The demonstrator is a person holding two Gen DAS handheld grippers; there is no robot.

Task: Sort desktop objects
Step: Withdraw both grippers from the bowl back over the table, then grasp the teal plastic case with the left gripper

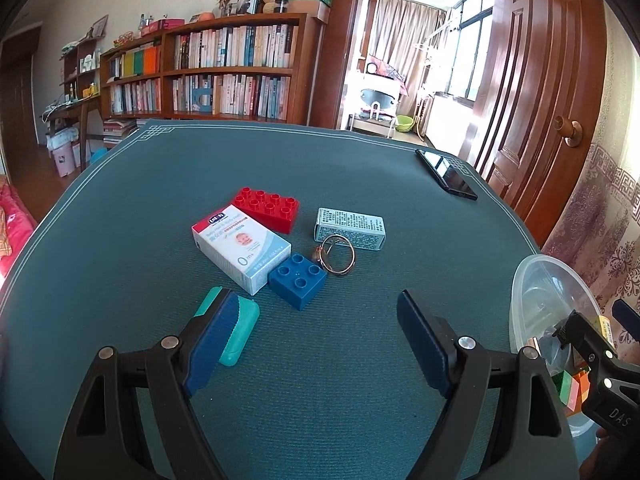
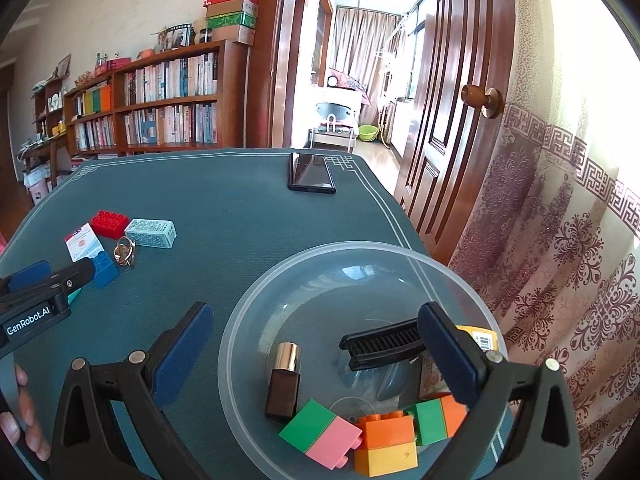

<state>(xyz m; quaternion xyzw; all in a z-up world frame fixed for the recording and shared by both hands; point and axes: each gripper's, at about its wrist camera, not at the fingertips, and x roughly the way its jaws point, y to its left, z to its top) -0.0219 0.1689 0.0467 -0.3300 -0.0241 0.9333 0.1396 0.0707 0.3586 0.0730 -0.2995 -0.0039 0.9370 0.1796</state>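
On the green mat lie a red brick (image 1: 267, 207), a white baby-product box (image 1: 241, 249), a blue brick (image 1: 297, 279), a gold ring (image 1: 337, 257), a grey printed box (image 1: 349, 229) and a teal case (image 1: 237, 332). My left gripper (image 1: 312, 344) is open and empty just in front of them, its left finger over the teal case. My right gripper (image 2: 316, 356) is open and empty over the clear bowl (image 2: 280, 280), which holds a dark bottle (image 2: 283, 384), a black comb (image 2: 380, 344) and several coloured bricks (image 2: 384, 436).
A black phone (image 2: 311, 172) lies near the mat's far edge. The bowl shows at the right of the left wrist view (image 1: 536, 280). A wooden door and a patterned curtain stand to the right. A bookshelf stands behind the table.
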